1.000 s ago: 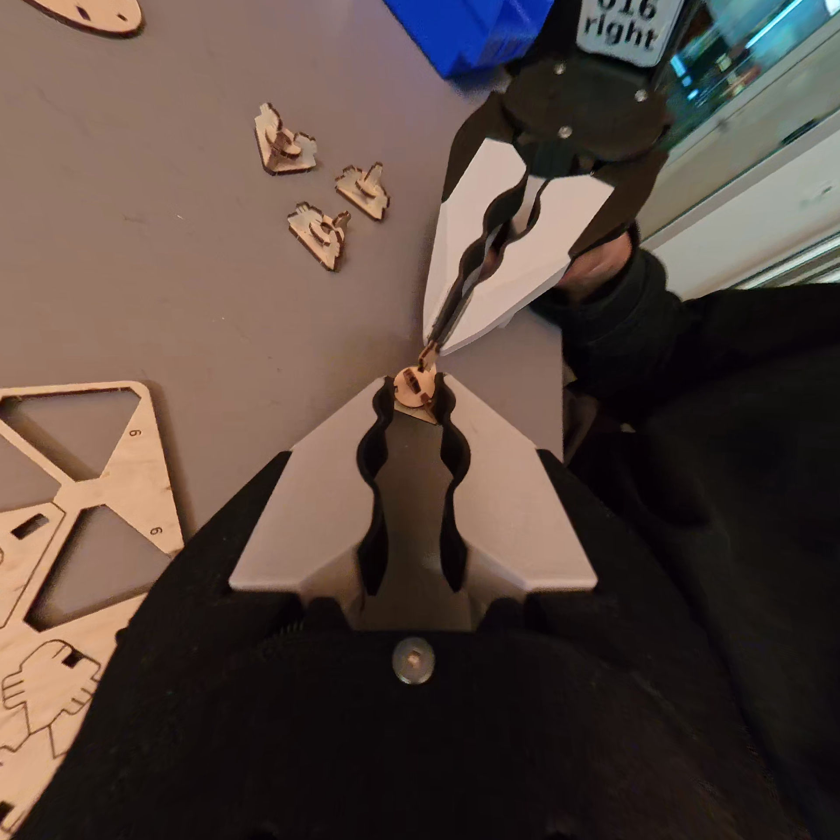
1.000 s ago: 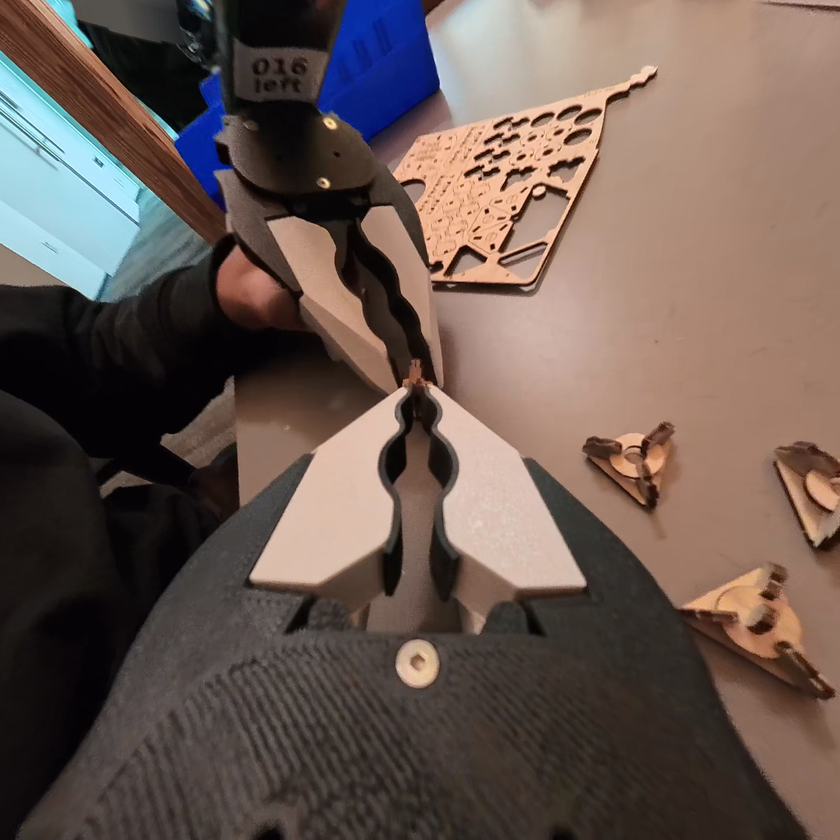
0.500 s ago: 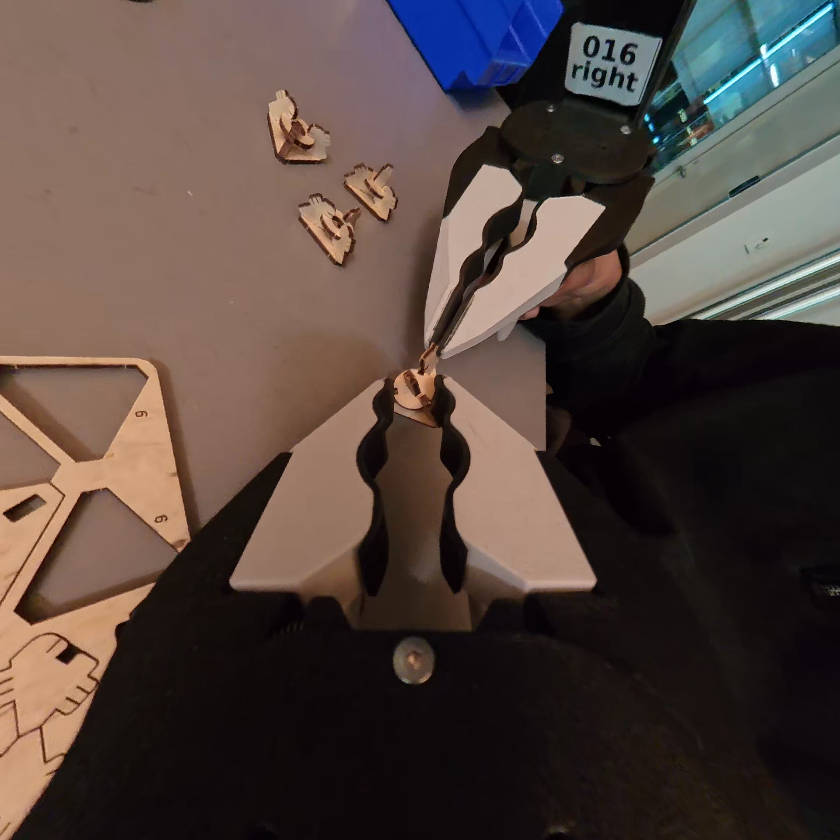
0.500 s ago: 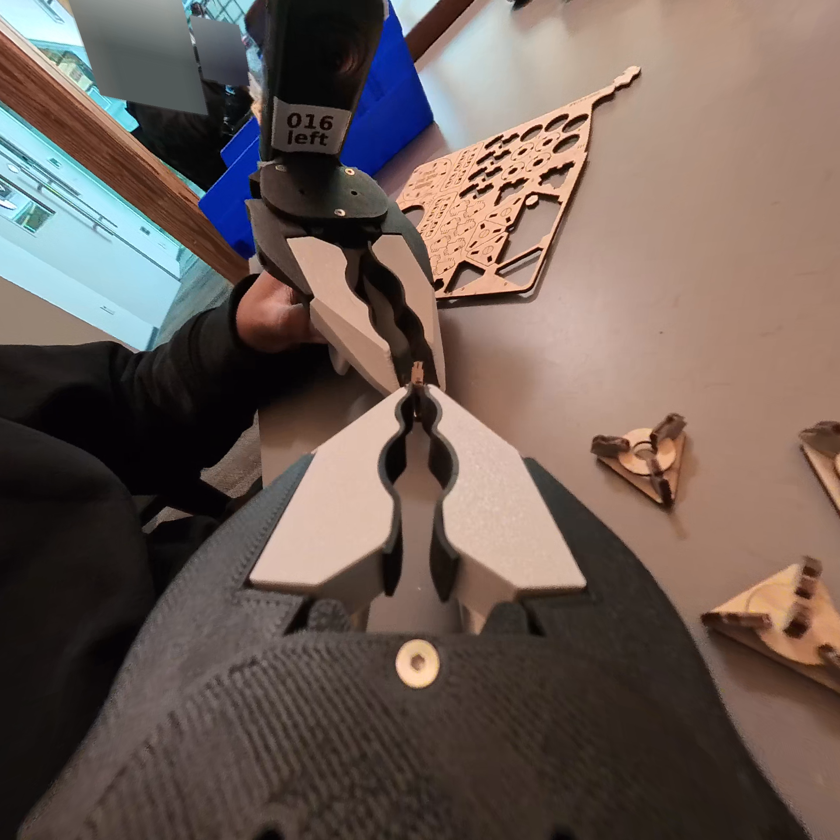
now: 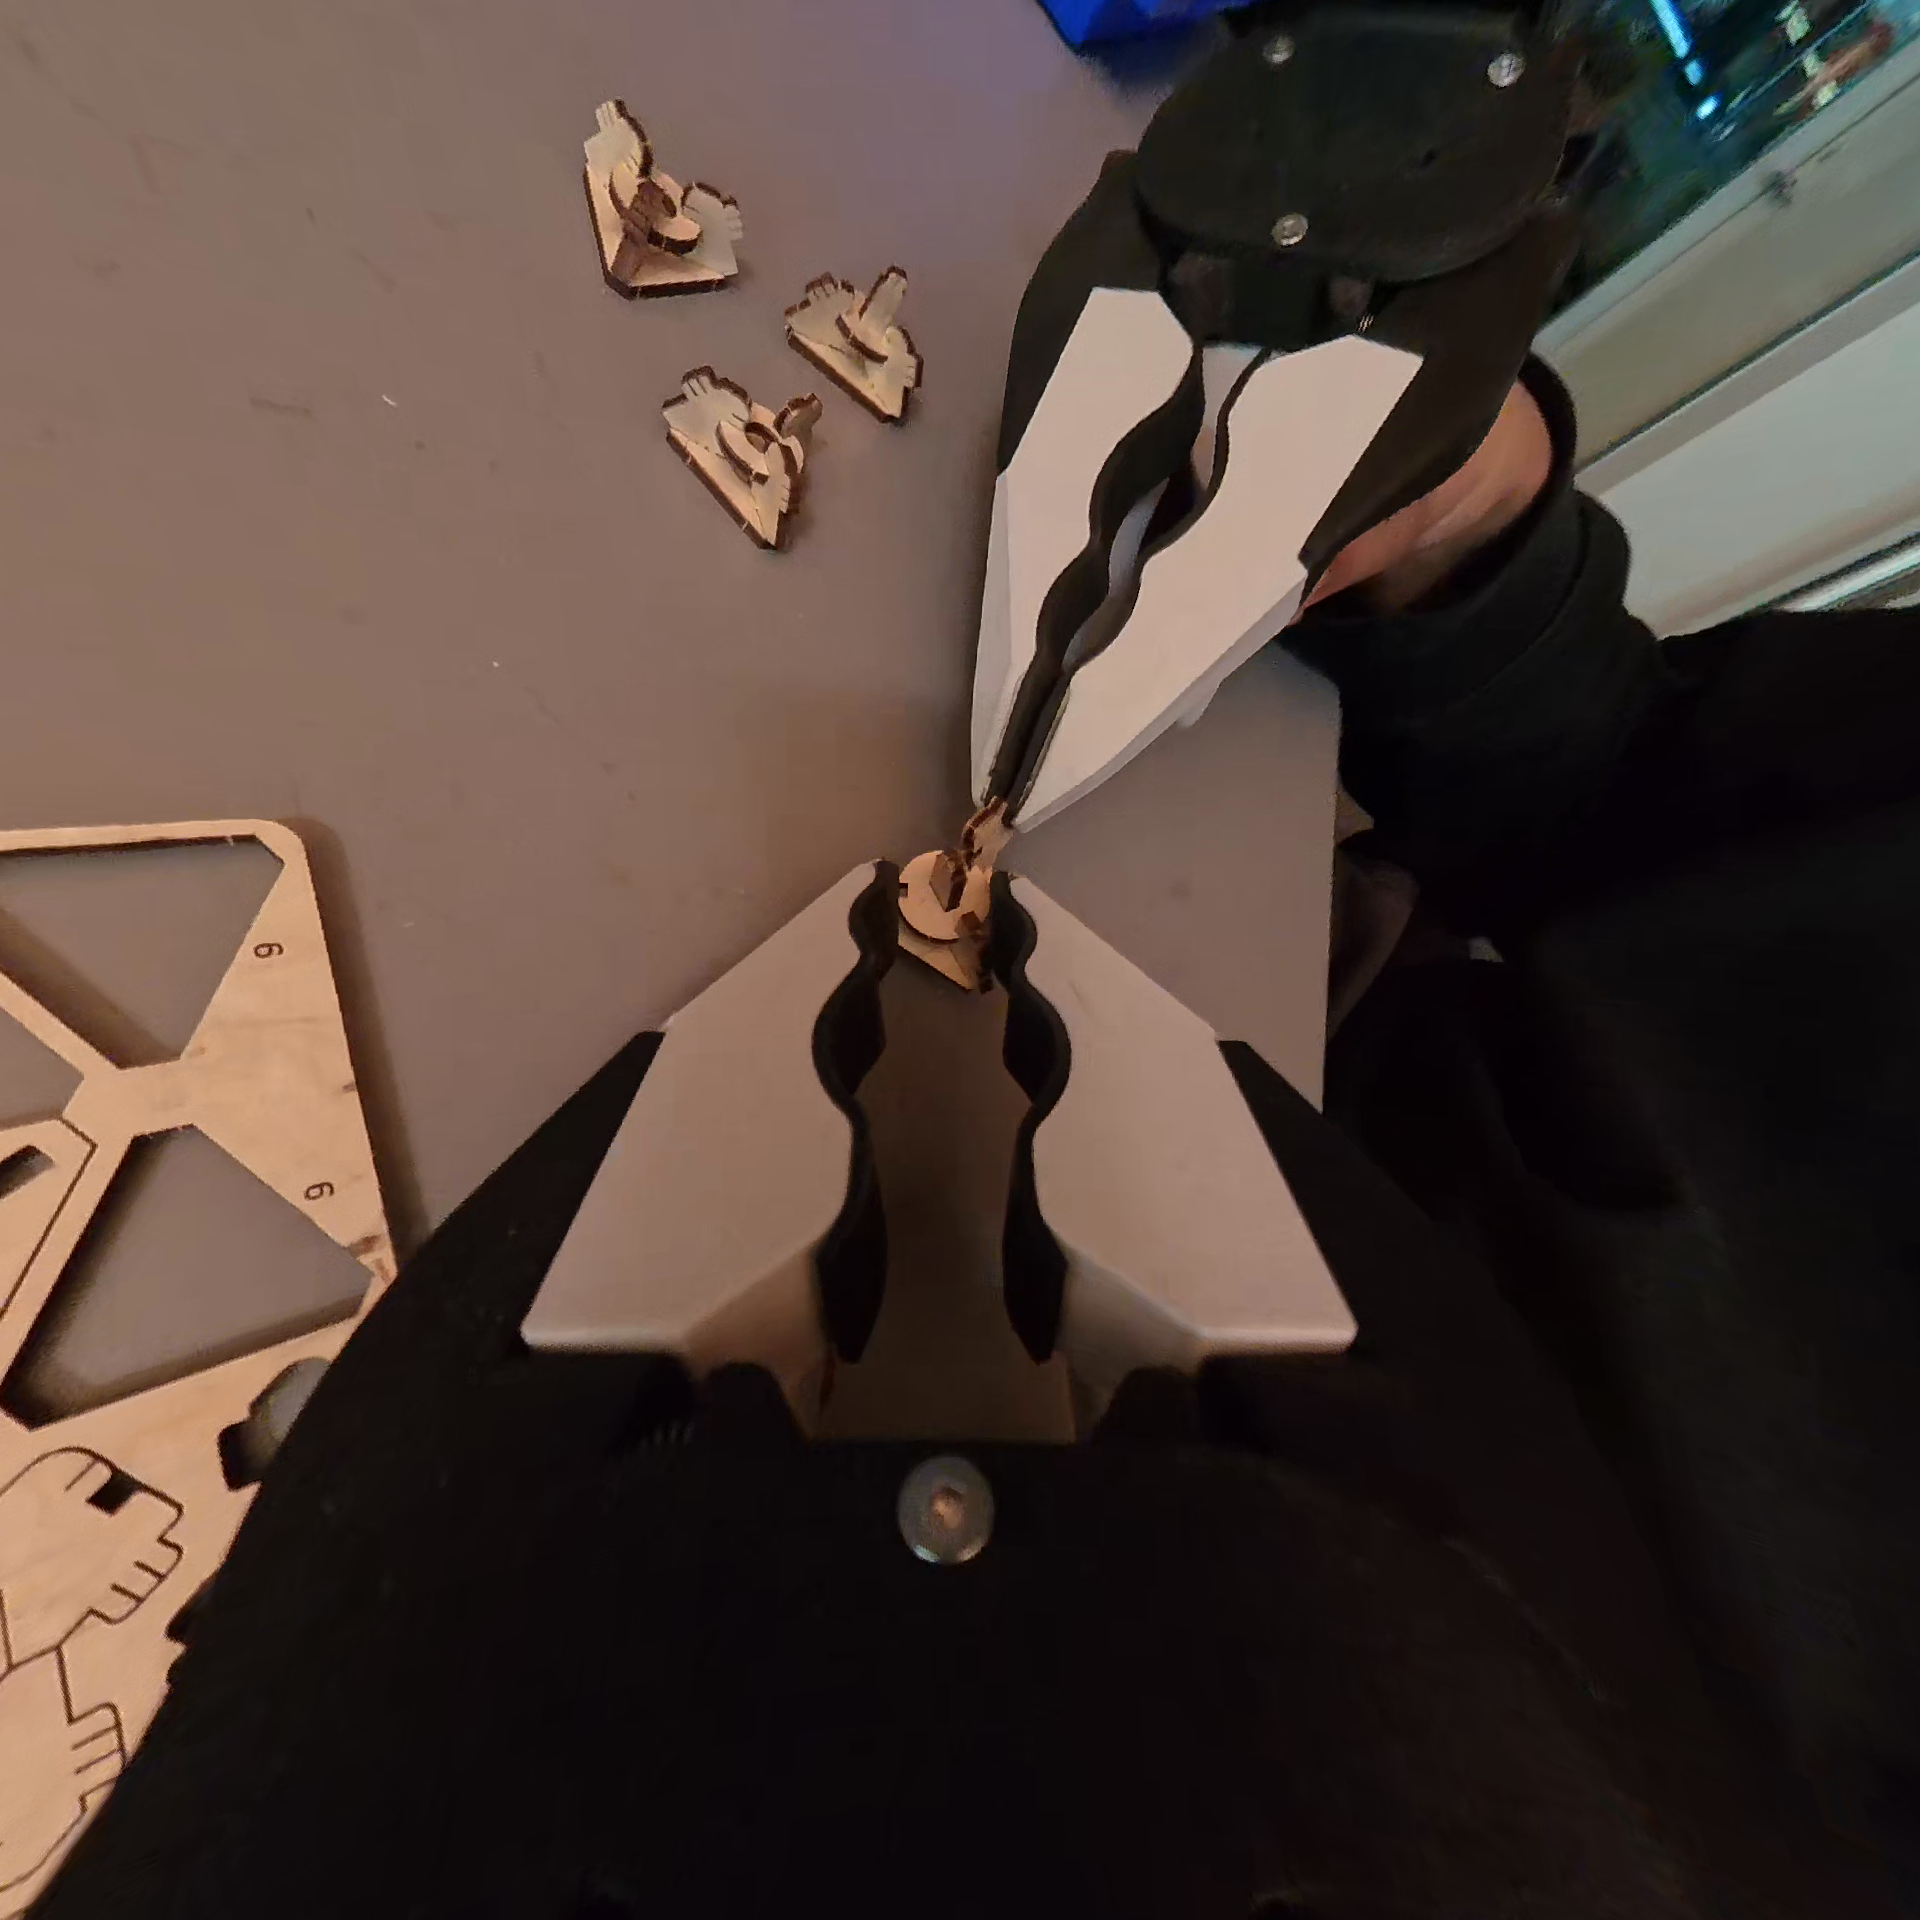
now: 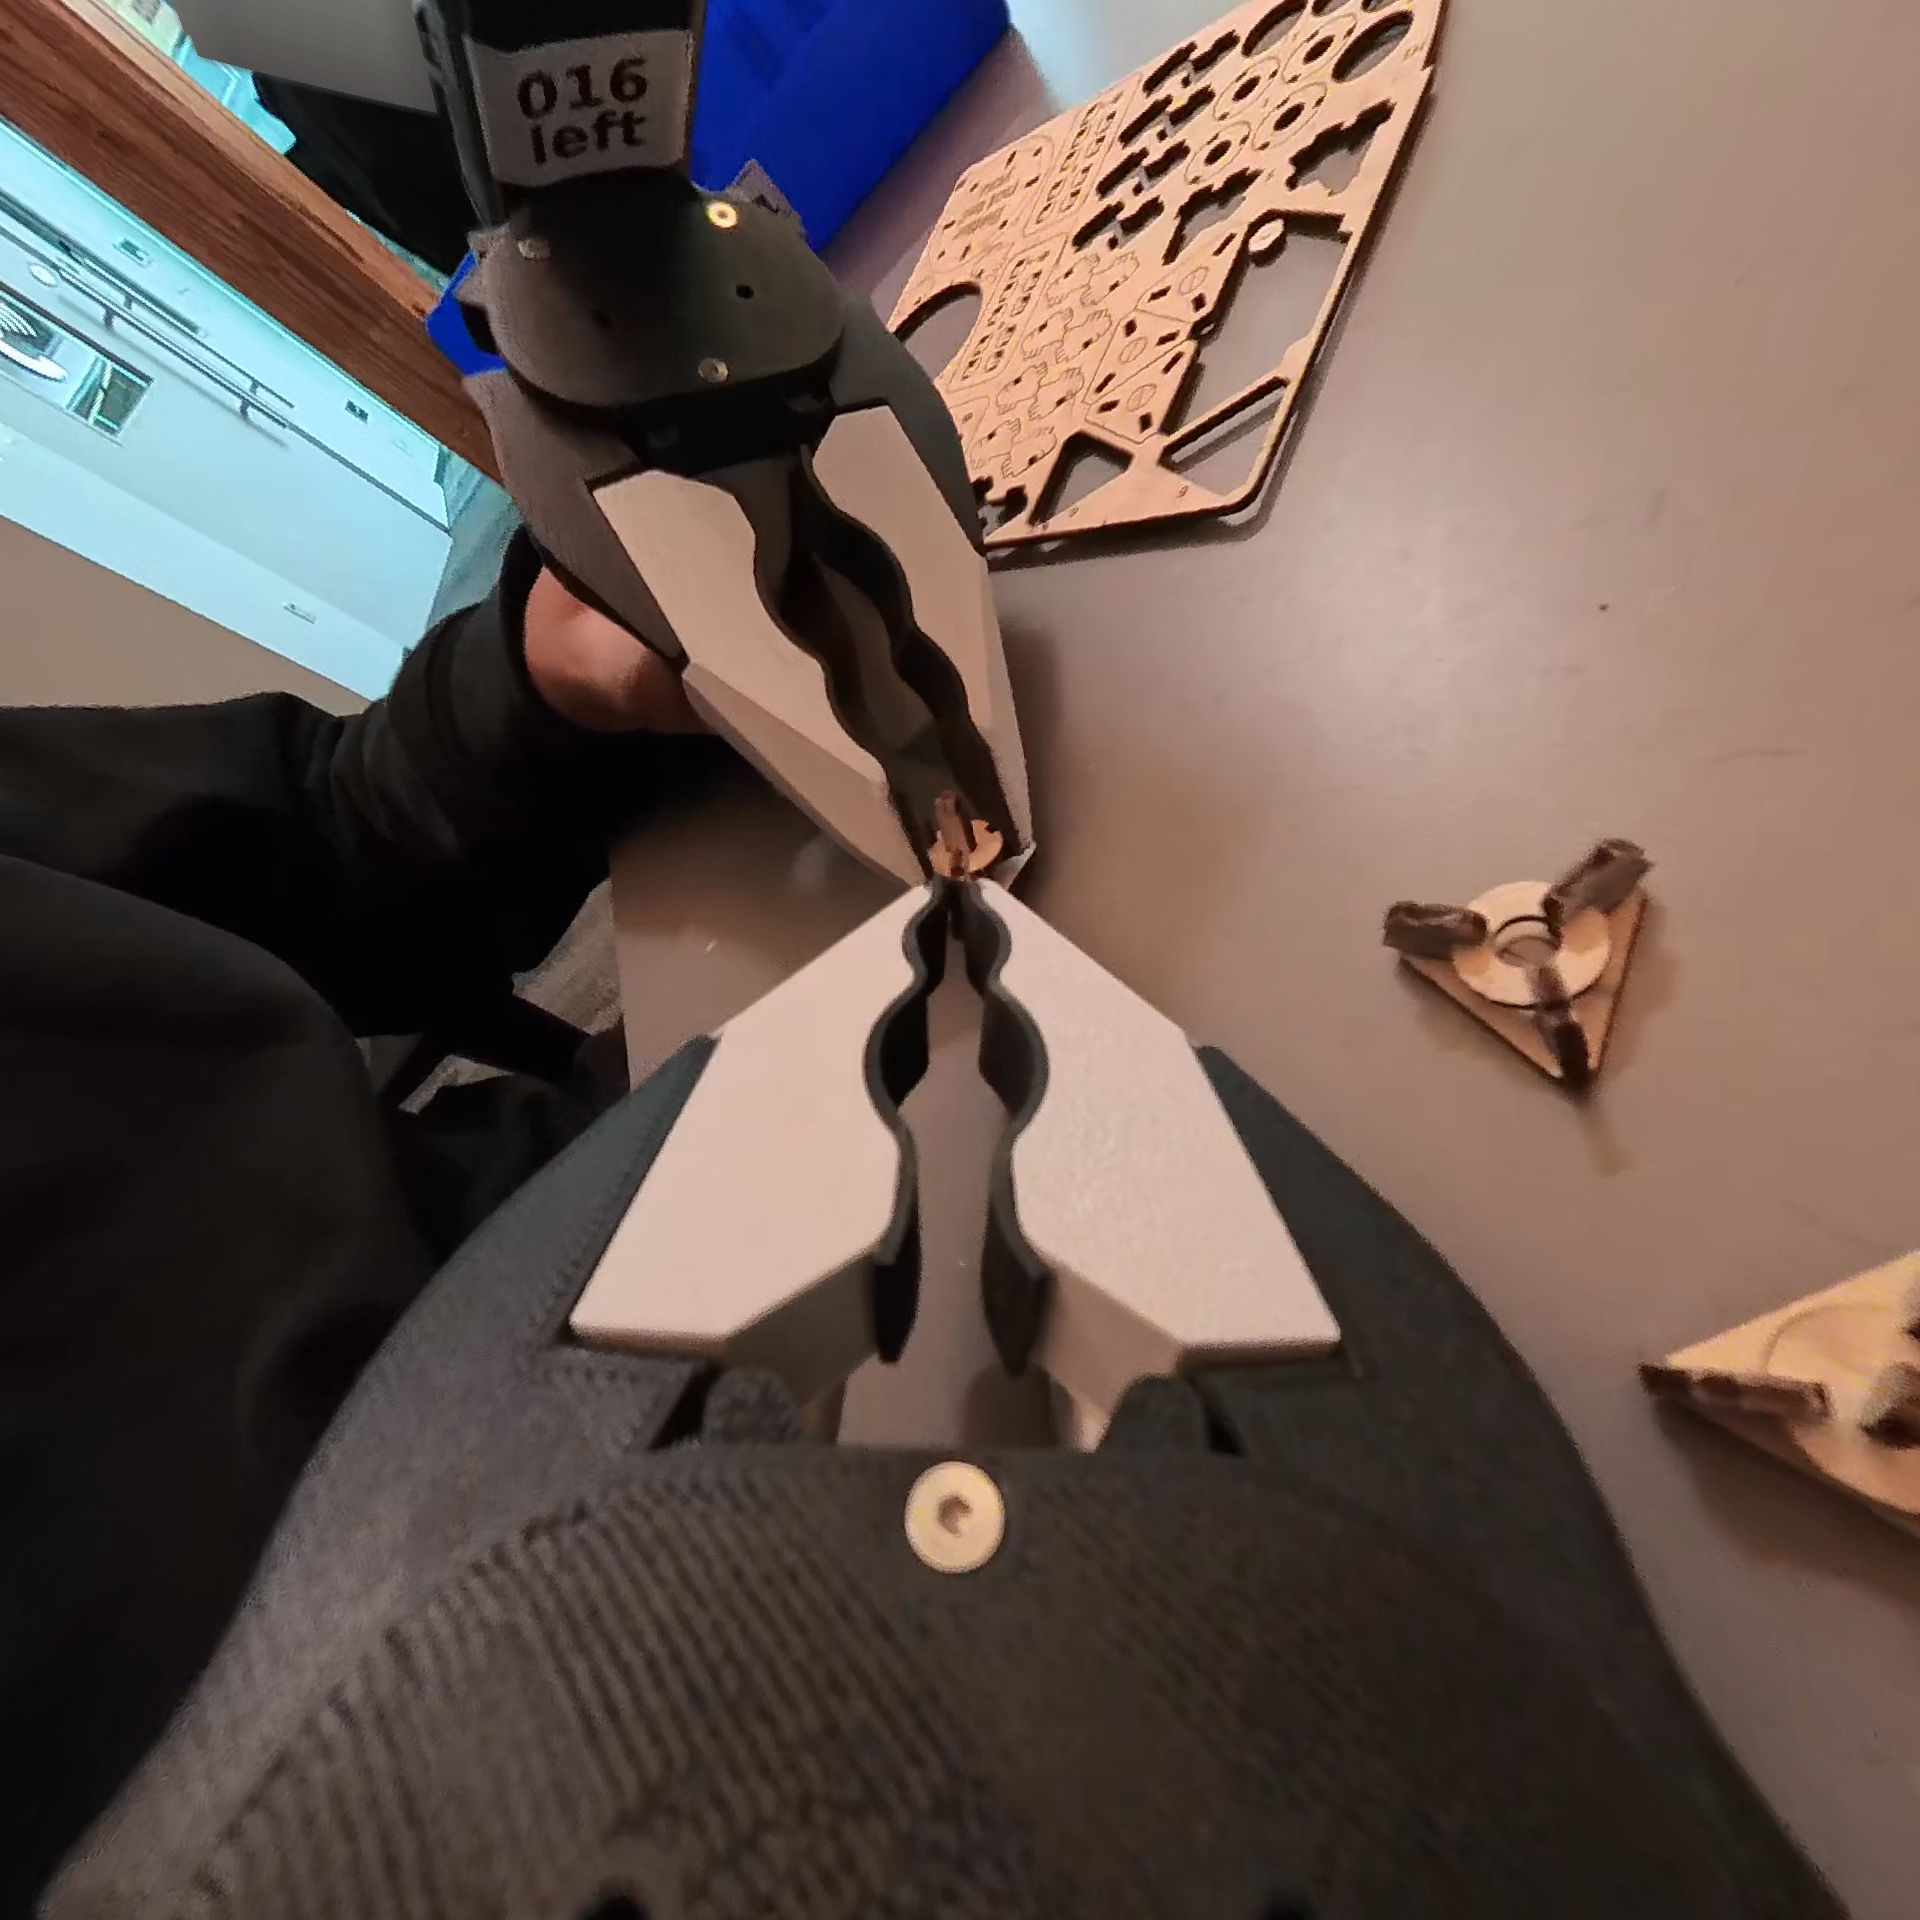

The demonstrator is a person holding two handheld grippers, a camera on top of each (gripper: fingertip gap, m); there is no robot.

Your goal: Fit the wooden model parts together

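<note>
- Two claws show, one per hand, meeting tip to tip near the middle of both frames over the grey desk (image 5: 312, 582).
- Left claw (image 5: 940, 914): narrowly parted, its black pads pressed on both sides of a small wooden assembly (image 5: 940, 920), a round disc on a triangular base, held right at the fingertips.
- Right claw (image 6: 954, 902): closed on a thin wooden tab (image 5: 985, 831) that sticks out of its tips and reaches down into the top of the assembly. In the left wrist view this claw comes in from the upper right of the frame.
- Three finished wooden triangles lie on the desk in the upper left of the left wrist view: one (image 5: 660, 213) farthest up, one (image 5: 857, 343) to its lower right, one (image 5: 743, 447) below; all well apart from the claws.
- In the right wrist view two of these show at the right edge, one whole (image 6: 1522, 956) and one cut off by the frame (image 6: 1808, 1371).
- One cut-out wooden sheet (image 5: 177, 1101) lies at the lower left of the left wrist view, and at the top right of the right wrist view (image 6: 1143, 301).
- One blue bin (image 6: 831, 94) stands at the top of the frame behind the left claw.
- Two dark sleeves (image 6: 260, 790) enter from the desk's near edge.
</note>
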